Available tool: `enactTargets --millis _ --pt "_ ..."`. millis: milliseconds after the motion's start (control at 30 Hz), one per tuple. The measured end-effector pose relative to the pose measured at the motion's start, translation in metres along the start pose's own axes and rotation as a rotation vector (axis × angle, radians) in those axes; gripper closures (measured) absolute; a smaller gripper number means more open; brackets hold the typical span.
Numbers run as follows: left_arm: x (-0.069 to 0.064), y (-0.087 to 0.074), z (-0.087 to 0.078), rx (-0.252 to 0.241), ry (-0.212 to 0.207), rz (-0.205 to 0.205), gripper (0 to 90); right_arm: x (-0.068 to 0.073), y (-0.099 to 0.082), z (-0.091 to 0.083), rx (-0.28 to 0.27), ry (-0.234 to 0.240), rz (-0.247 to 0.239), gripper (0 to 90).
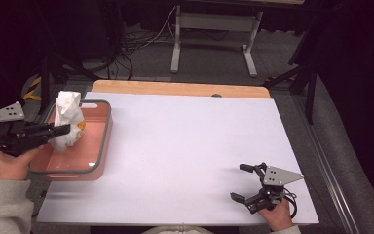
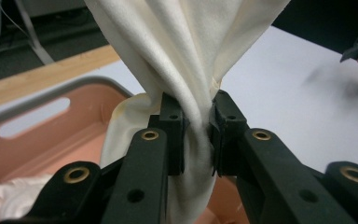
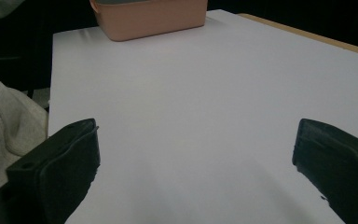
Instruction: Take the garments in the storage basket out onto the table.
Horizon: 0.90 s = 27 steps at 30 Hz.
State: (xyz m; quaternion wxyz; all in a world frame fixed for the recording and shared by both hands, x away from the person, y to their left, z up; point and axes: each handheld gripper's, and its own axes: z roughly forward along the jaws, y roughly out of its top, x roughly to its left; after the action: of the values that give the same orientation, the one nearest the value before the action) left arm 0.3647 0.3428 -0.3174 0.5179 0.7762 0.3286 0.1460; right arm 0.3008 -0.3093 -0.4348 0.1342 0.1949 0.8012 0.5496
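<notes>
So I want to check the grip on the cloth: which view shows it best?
The left gripper view: the left gripper has its fingers pinched on the bunched cloth. The high view shows the cloth smaller, above the pink basket. The right gripper view shows the basket, no cloth.

In my left gripper view the cream cloth (image 2: 186,56) runs off the top edge, and its pinched middle is hidden between my fingers (image 2: 173,135). The pink tray (image 2: 51,135) is cut off at the left edge, its floor partly covered by cloth. In my right gripper view, the tray (image 3: 149,16) loses its top to the frame.
</notes>
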Motion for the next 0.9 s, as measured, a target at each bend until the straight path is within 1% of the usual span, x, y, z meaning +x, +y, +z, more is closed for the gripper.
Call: enactTargets --millis 167,267,333,400,500,567,733,767,800,900 --pt "-0.003 0.008 -0.006 -0.065 0.006 0.002 78.2 0.000 0.000 0.001 0.003 0.007 0.001 1.2" --pt "-0.004 0.014 -0.009 -0.091 0.013 0.006 78.3 0.000 0.000 0.001 0.002 0.008 0.001 1.2" --pt "-0.005 0.019 -0.012 -0.112 0.008 0.005 78.3 0.000 0.000 0.000 0.000 0.009 0.000 1.2" --pt "-0.006 0.023 -0.014 -0.127 0.012 0.010 78.3 0.000 0.000 0.000 -0.001 0.008 0.000 1.1" --pt "-0.009 0.030 -0.017 -0.141 0.016 0.017 78.3 0.000 0.000 0.000 0.000 0.010 0.000 1.1" --pt "-0.010 0.032 -0.018 -0.144 0.011 0.020 78.3 0.001 0.000 0.000 0.000 0.011 -0.001 1.2" --pt "-0.016 0.045 -0.020 -0.162 0.005 0.041 78.4 0.001 0.000 0.000 -0.003 0.011 -0.001 1.2" --pt "-0.016 0.045 -0.020 -0.162 0.005 0.041 78.4 0.001 0.000 0.000 -0.002 0.010 -0.001 1.1" --pt "-0.018 0.050 -0.020 -0.163 0.000 0.047 78.4 0.001 0.000 0.000 -0.002 0.010 -0.001 1.2" --pt "-0.021 0.058 -0.018 -0.167 0.001 0.057 78.4 0.001 0.000 0.000 -0.001 0.011 -0.001 1.1"
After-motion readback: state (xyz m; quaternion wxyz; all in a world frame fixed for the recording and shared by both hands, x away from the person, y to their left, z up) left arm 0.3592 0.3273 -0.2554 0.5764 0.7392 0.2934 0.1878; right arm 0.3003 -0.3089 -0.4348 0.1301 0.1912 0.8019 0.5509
